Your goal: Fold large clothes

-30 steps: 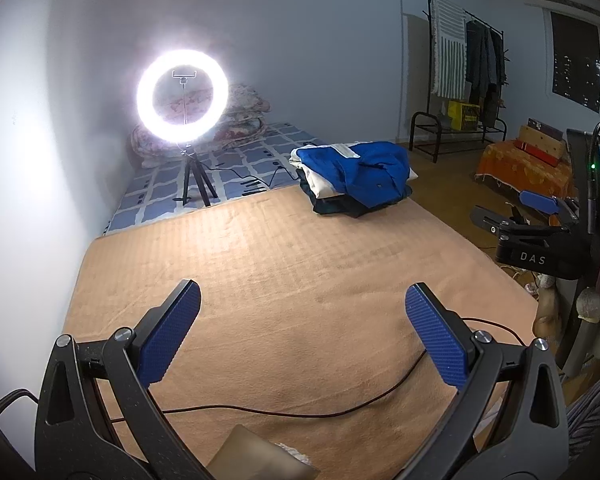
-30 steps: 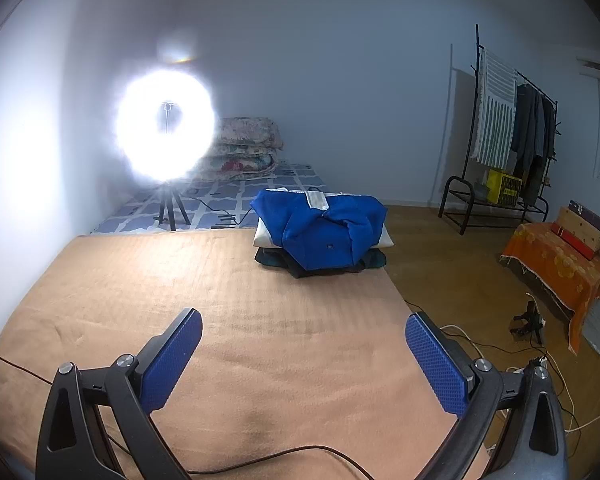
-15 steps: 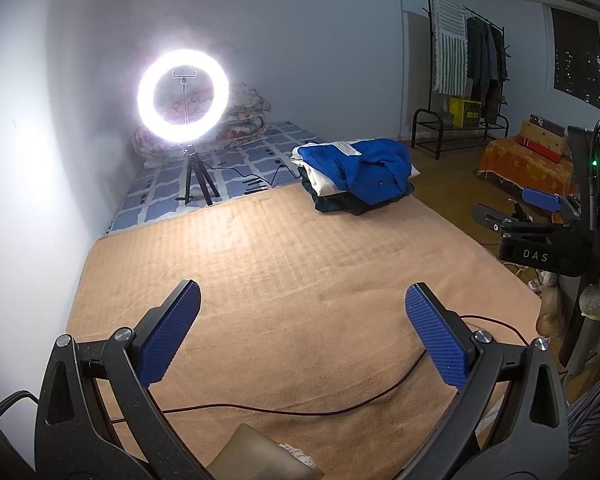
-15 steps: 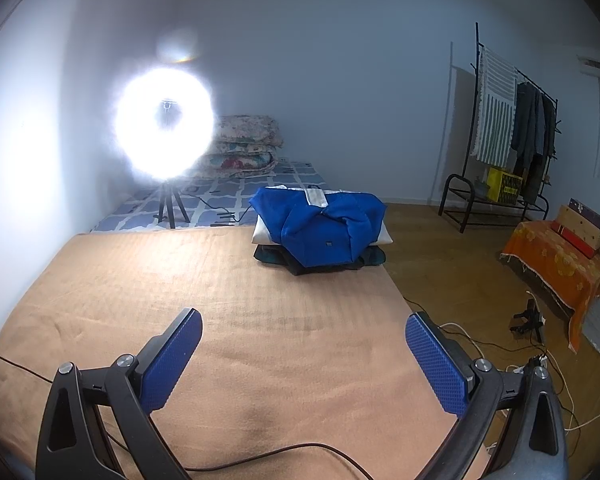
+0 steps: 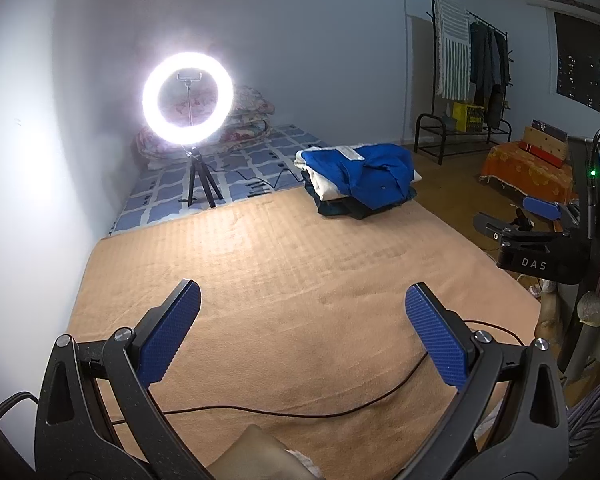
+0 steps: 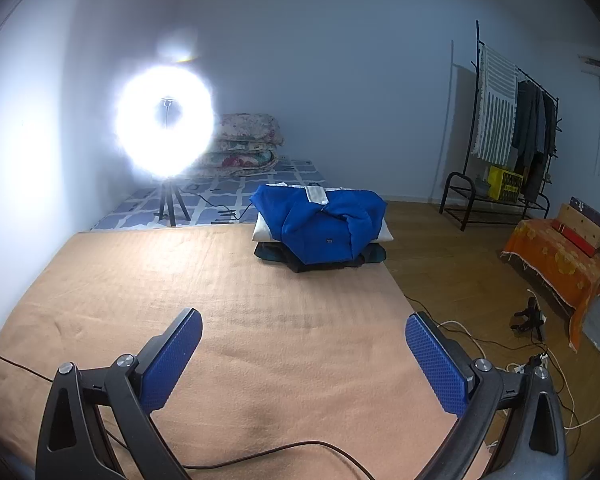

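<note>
A stack of folded clothes (image 5: 360, 180) (image 6: 320, 228) with a blue garment on top lies at the far right corner of the tan blanket (image 5: 284, 280) (image 6: 220, 300). My left gripper (image 5: 302, 308) hovers open over the near part of the blanket, nothing between its blue pads. In the right wrist view my right gripper (image 6: 304, 332) is open and empty too, well short of the stack. The left wrist view also catches the right gripper (image 5: 540, 216) from the side at the right edge.
A lit ring light on a tripod (image 5: 188, 100) (image 6: 164, 120) stands beyond the blanket by folded quilts (image 6: 244, 144). A black cable (image 5: 300, 412) crosses the near blanket. At the right are a clothes rack (image 6: 508, 128), an orange-draped box (image 6: 556, 248) and floor cables (image 6: 500, 344).
Both views have shifted only slightly; the stack sits a touch higher in frame. The grippers stay open and empty.
</note>
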The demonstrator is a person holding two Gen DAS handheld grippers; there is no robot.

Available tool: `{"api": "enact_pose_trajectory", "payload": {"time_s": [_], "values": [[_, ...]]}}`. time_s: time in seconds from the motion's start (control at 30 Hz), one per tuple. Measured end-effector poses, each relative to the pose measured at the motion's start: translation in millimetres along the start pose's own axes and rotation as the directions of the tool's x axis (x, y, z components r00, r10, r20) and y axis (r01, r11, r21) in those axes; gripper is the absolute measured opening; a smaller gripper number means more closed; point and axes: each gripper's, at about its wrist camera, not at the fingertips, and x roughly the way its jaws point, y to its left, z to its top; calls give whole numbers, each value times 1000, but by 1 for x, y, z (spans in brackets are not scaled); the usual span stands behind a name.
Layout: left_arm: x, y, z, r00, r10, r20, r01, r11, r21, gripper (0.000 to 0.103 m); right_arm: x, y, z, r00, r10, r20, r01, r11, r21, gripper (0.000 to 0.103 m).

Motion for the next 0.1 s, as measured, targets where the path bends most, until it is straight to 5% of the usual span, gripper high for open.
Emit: {"api": "enact_pose_trajectory", "payload": {"time_s": [0.1], "values": [[-2,-2,1,1000,13,16,-13,1000,7,103,1,0,-1,1000,3,-4,-3,1000,3,103]]}}
